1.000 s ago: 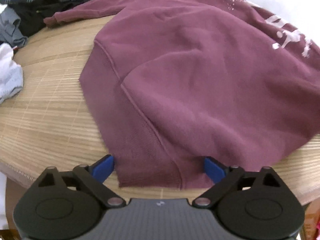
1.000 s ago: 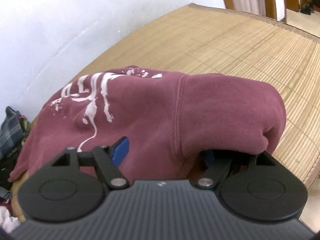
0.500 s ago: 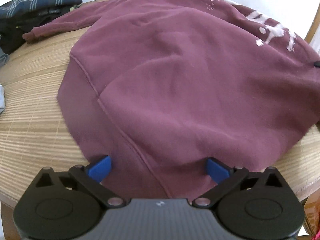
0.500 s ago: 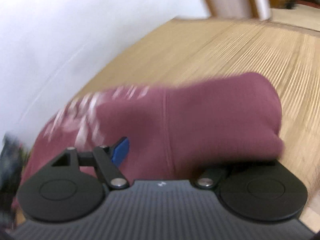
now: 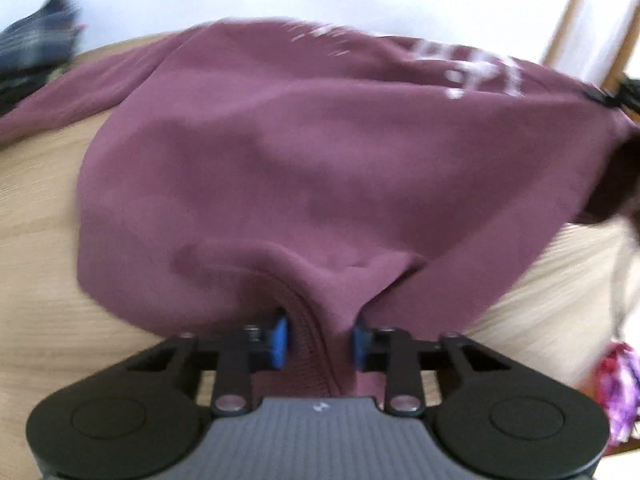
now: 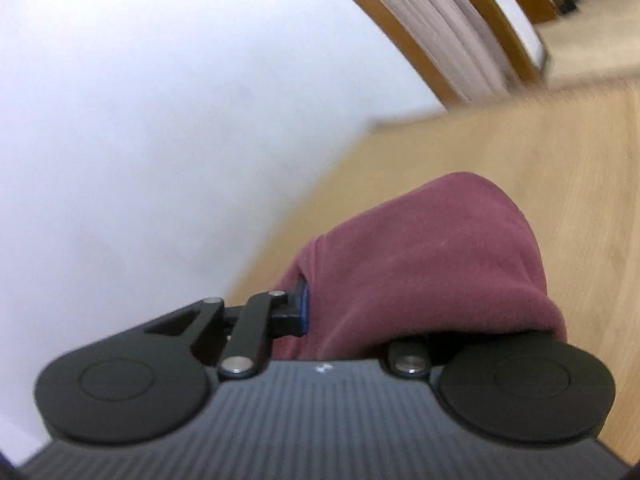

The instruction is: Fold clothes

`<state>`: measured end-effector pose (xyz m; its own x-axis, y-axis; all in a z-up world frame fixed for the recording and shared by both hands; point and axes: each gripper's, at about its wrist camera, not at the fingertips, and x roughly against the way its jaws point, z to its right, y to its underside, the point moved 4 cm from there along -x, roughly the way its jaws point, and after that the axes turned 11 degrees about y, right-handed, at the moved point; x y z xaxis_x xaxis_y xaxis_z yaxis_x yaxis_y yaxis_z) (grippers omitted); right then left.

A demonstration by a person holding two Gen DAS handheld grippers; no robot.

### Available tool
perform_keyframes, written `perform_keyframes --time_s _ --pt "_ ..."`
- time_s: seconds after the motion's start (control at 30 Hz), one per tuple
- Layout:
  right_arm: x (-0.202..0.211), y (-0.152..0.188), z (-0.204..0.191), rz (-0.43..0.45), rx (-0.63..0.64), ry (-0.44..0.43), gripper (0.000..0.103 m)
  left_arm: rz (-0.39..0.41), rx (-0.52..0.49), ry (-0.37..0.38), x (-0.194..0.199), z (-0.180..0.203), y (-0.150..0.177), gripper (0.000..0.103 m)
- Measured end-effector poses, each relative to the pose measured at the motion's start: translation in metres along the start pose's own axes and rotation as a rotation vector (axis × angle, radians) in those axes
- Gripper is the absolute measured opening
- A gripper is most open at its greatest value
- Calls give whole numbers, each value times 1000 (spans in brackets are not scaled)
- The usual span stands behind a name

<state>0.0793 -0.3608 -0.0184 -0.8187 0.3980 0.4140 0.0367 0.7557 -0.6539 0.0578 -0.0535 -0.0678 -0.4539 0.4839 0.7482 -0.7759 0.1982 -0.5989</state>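
A maroon sweatshirt (image 5: 328, 160) with white print lies spread on the bamboo-mat table (image 5: 44, 240). My left gripper (image 5: 320, 340) is shut on its near ribbed hem, which bunches up between the blue pads. My right gripper (image 6: 360, 316) is shut on another bunch of the same sweatshirt (image 6: 432, 264), lifted off the table; the cloth drapes over and hides the right finger. The left blue pad (image 6: 305, 312) shows. Both views are motion-blurred.
A pile of dark plaid clothes (image 5: 36, 48) lies at the far left of the table. A white wall (image 6: 160, 120) runs behind the table, and a wooden door frame (image 6: 460, 20) stands at the far right. Something pink and purple (image 5: 618, 380) sits at the right edge.
Both grippers have closed on the sweatshirt, the left on its hem. The right gripper has lifted its bunch and swung towards the wall; the printed front has left its view.
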Motion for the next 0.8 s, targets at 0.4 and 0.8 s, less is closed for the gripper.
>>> perform_keyframes --time_s 0.4,0.8 --pt "107 -275 -93 576 240 -146 8 376 -370 440 96 180 -116 17" --pt "83 -221 -298 589 796 -371 8 407 80 242 101 50 -67 17"
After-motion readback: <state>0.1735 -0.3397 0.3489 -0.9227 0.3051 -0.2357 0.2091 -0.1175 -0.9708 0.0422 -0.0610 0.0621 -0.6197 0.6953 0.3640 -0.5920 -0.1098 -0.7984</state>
